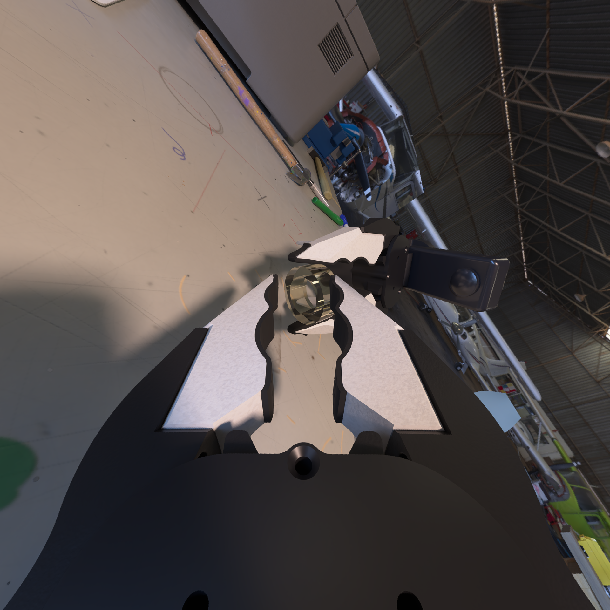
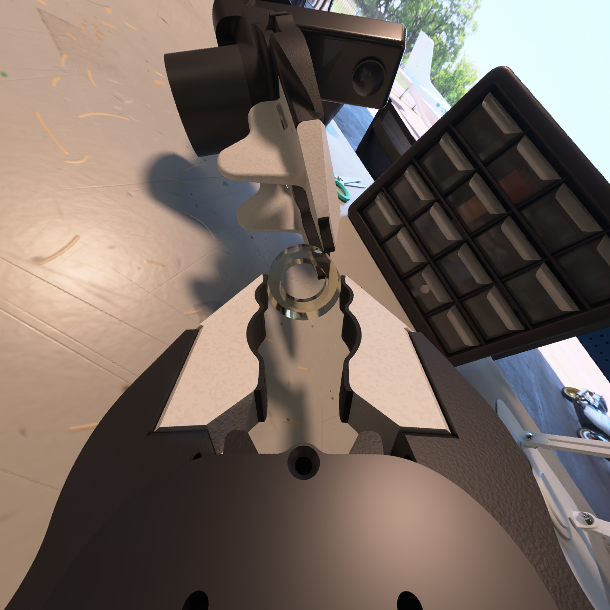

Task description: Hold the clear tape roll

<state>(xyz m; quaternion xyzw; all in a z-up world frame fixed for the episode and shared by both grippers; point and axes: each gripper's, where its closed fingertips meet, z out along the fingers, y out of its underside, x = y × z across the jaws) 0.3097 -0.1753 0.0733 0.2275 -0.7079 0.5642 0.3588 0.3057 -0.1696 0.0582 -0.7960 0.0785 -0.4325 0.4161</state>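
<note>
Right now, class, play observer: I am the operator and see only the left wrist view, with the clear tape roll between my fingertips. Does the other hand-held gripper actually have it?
Observer: Yes. In the right wrist view, the right hand-held gripper has a fingertip against each side of the clear tape roll, on its outer rim.
Operator: What stands on that side?
Observer: A dark small-parts drawer cabinet, just to the right of the roll in that view.
Operator: Are there any loose tools nearby?
Observer: Green-handled scissors lie on the table, farther back than the roll.
</note>
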